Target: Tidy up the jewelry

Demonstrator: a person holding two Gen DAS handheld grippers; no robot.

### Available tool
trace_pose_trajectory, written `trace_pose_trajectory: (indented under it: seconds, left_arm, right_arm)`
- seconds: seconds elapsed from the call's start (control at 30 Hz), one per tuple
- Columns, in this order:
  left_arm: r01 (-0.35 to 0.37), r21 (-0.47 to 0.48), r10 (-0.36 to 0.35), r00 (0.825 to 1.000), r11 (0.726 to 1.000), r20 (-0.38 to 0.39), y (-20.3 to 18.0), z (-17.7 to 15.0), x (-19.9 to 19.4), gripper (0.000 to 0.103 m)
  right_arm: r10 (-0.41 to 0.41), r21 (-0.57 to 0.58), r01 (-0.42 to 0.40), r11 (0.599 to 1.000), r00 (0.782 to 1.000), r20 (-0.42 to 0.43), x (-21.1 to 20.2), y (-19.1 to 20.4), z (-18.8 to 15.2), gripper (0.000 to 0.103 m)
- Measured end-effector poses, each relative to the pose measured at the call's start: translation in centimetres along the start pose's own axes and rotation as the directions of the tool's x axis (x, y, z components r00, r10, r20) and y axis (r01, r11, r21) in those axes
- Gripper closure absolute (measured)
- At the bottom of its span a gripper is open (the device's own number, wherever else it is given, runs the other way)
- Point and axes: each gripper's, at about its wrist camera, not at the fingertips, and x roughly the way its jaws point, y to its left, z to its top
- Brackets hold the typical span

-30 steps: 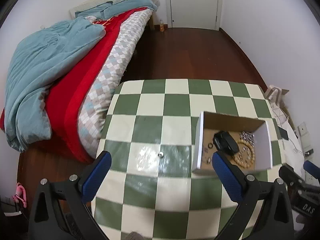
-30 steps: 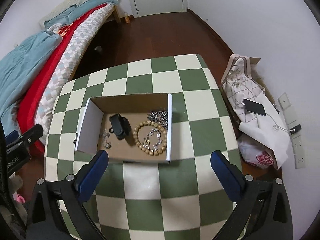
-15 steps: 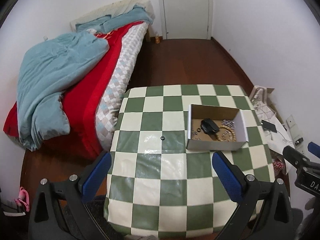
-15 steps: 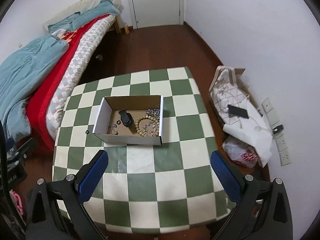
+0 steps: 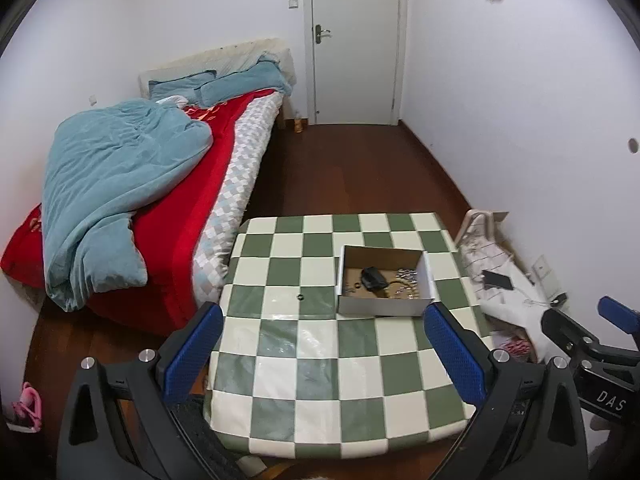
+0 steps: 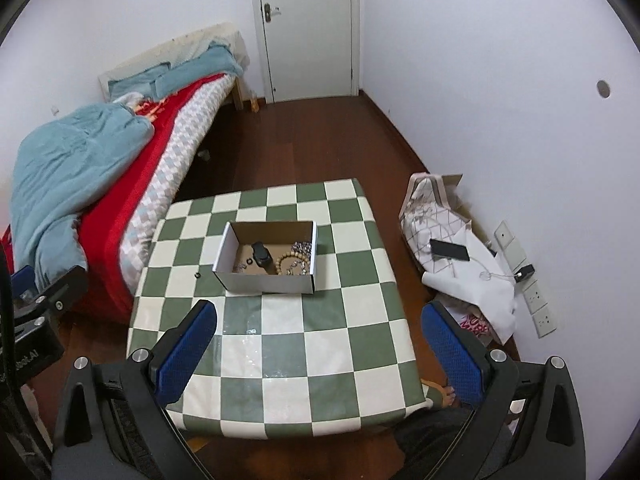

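An open cardboard box (image 5: 383,305) (image 6: 266,283) stands on the green-and-white checked table (image 5: 320,364) (image 6: 280,344). Inside lie a black watch (image 6: 262,254), a wooden bead bracelet (image 6: 286,260), silver chains (image 6: 302,247) and small rings (image 6: 240,267). A small dark ring (image 5: 299,297) (image 6: 196,275) lies on the table left of the box. My left gripper (image 5: 320,344) is open and empty, high above the table's near side. My right gripper (image 6: 318,340) is open and empty, also high above the near side.
A bed (image 5: 160,200) with a red cover and blue duvet stands left of the table. A bag with a phone on it (image 6: 448,250) and white paper lie on the floor at the right by the wall. A white door (image 5: 356,40) is at the back.
Both grippers have pulled up and back from the table, so the box and table look much smaller. Both stayed open and empty. The jewelry has not moved.
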Motion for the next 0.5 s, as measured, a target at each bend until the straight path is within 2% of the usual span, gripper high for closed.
trace_pose_trajectory:
  seconds: [0.3, 0.5]
  left_arm:
    - [0.029, 0.001, -0.029, 0.999, 1.0, 0.034, -0.4, 0.3, -2.9, 0.0]
    - [0.02, -0.009, -0.02, 0.998, 1.0, 0.058, -0.4, 1.7, -3.3, 0.0]
  right_arm:
    - [0.01, 0.011, -0.011, 1.0, 0.998, 0.061, -4.8, 0.2, 0.2, 0.0]
    - [-0.002, 0.019, 0.001, 1.0, 0.997, 0.079, -6.1, -0.2, 1.2, 0.0]
